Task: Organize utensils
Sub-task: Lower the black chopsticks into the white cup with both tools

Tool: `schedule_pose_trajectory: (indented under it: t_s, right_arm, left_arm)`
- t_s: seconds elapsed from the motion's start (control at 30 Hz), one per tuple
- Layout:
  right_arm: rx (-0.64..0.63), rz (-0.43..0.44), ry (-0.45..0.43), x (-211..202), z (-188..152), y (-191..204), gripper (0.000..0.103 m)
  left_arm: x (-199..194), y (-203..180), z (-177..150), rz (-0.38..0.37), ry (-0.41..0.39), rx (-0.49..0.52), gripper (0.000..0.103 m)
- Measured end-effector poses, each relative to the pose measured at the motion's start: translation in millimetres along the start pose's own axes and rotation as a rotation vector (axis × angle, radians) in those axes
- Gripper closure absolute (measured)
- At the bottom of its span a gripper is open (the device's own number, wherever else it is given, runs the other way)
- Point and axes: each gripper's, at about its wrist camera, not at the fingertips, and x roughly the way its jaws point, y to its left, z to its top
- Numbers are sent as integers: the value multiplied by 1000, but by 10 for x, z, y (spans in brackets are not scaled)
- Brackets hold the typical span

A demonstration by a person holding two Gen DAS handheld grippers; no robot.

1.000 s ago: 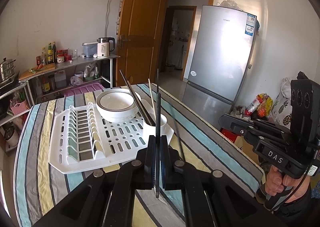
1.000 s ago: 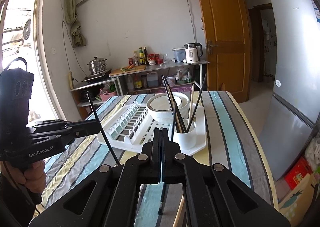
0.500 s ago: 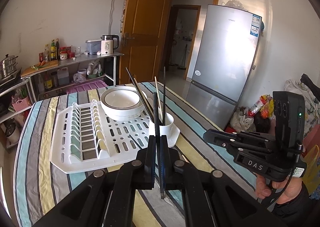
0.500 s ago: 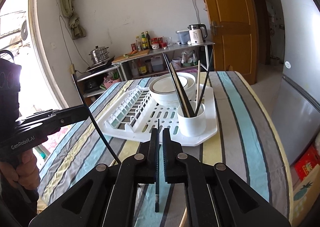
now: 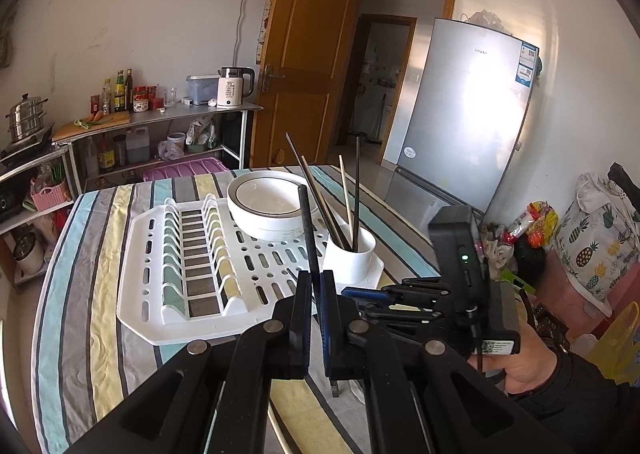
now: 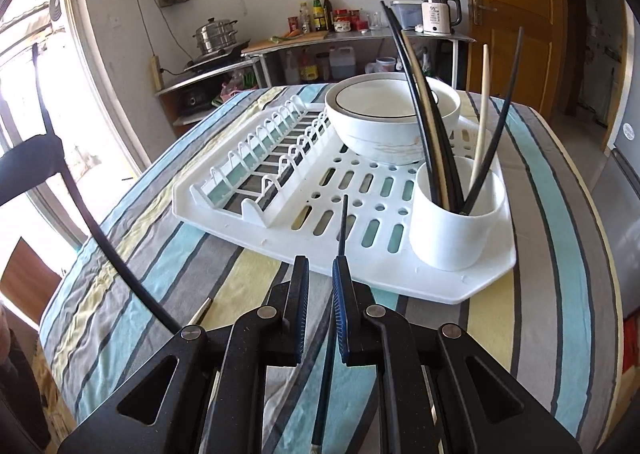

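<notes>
My left gripper [image 5: 316, 286] is shut on a black chopstick [image 5: 307, 221] that stands up between its pads, in front of the white drying rack [image 5: 140, 294]. My right gripper [image 6: 320, 274] hangs low over the striped table just before the rack [image 6: 480, 282]. Its jaws are opening, and a second black chopstick [image 6: 342, 225] lies along the right pad with a clear gap to the left one. A white cup [image 6: 456, 230] on the rack holds several black and pale chopsticks. In the left wrist view the right gripper [image 5: 360, 300] sits beside the cup [image 5: 350, 258].
A white bowl [image 6: 392, 121] stands at the back of the rack. A metal-tipped chopstick [image 6: 202, 308] lies on the cloth at the left. The left gripper [image 6: 52, 145] shows at the left edge. A shelf of kitchenware, a door and a fridge [image 5: 464, 113] stand beyond the table.
My right gripper has dropped towards the table and come closer to the rack, and its jaws have parted around the chopstick. The left gripper has shifted slightly, still shut on its chopstick.
</notes>
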Motion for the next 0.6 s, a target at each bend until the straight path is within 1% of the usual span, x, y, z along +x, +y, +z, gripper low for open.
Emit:
schedule_pose_trajectory:
  t_s: [0.17, 0.47, 0.57, 0.6]
  right_arm:
    - [-15, -22, 52, 320, 87, -12, 91]
    - [-9, -61, 108, 584, 149, -63, 91]
    - [-13, -59, 116, 611, 163, -58, 97]
    - [-14, -60, 114, 611, 171, -51, 97]
  left_arm:
    - [27, 71, 6, -8, 0, -1, 100]
    - [91, 129, 30, -20, 0, 0, 100]
    - [89, 124, 31, -21, 0, -1, 100]
    - [93, 122, 34, -21, 1, 0, 100]
